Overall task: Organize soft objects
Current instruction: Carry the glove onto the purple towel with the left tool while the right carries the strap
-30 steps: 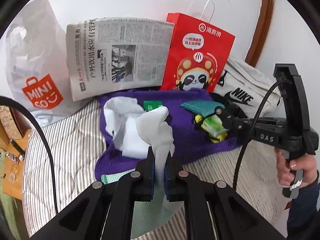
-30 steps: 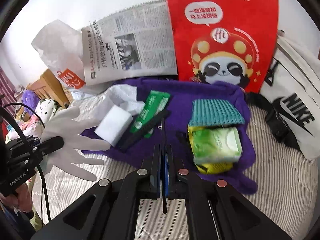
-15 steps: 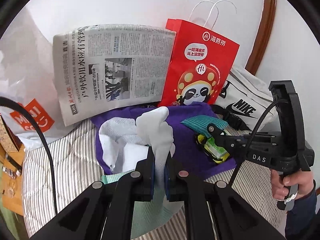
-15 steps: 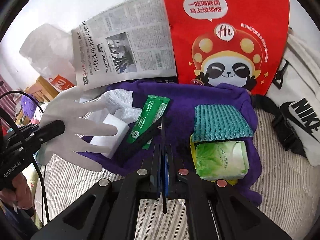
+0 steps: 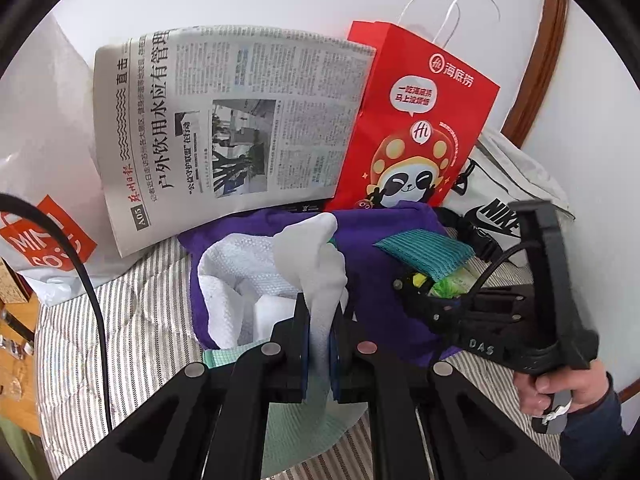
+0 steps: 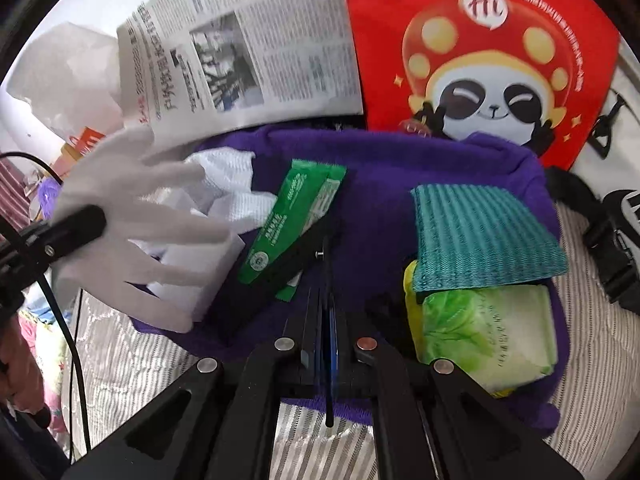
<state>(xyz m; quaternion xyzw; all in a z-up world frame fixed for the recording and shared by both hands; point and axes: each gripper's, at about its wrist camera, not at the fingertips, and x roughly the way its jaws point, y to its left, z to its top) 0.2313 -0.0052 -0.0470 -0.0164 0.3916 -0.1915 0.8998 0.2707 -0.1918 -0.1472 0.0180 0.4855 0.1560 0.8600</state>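
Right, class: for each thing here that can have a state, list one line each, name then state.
Left gripper: shut on white glove.
Right gripper: shut, empty.
Newspaper: propped upright.
Red paper bag: standing.
Teal cloth: folded, overlapping green tissue pack.

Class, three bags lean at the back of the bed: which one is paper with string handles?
The red paper bag with the panda cartoon; the white plastic Miniso bag and white Nike fabric bag lack them.

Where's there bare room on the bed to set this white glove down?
Bare striped bedding lies left of the purple cloth, and more right of it, below the black strap. The cloth itself is crowded: white towel, green packets, teal cloth.
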